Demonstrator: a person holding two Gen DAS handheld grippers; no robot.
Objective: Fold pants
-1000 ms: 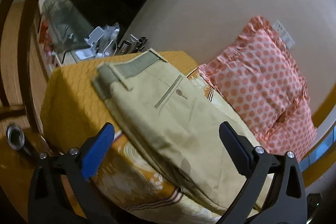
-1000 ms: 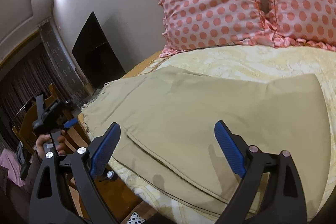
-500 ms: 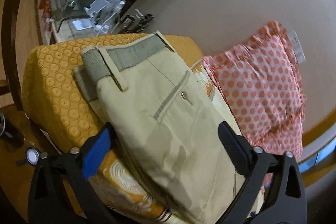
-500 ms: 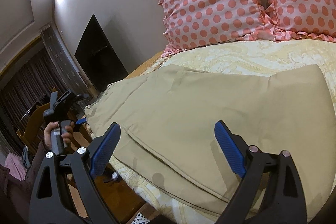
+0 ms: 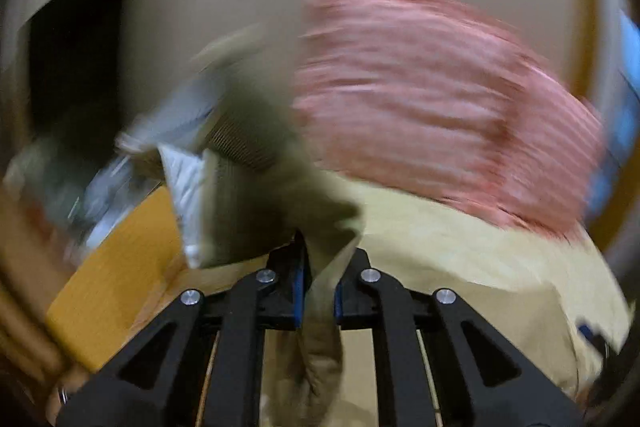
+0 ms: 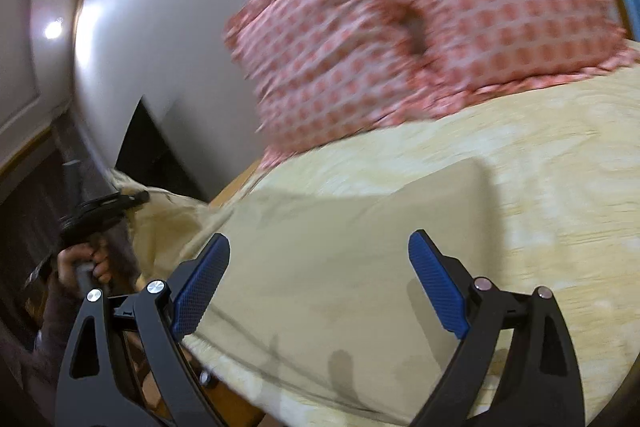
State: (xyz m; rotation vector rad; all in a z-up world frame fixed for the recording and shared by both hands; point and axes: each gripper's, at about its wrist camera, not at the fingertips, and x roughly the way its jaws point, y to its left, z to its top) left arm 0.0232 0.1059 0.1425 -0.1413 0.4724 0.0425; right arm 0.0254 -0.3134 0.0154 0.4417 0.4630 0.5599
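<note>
Pants [image 6: 340, 267], khaki, lie spread on the bed [image 6: 560, 187] — one end is lifted, pinched between the jaws of the left gripper [image 5: 318, 291], which are clamped together on a fold of the cloth. The right gripper [image 6: 320, 283] hovers above the flat part, jaws wide apart, holding nothing. Behind — two pink dotted pillows [image 6: 420, 27] against the wall, blurred.

the polka-dot pillows [image 6: 420, 27] are leaning against the wall at the bed's head, blocking passage that way. the yellow bedspread [image 6: 560, 155] between them and the pants [image 6: 340, 267] is lying bare, leaving room for the right gripper [image 6: 316, 287]. on the other side, the left gripper [image 6: 100, 211] and lifted cloth are crowding the bed edge.
</note>
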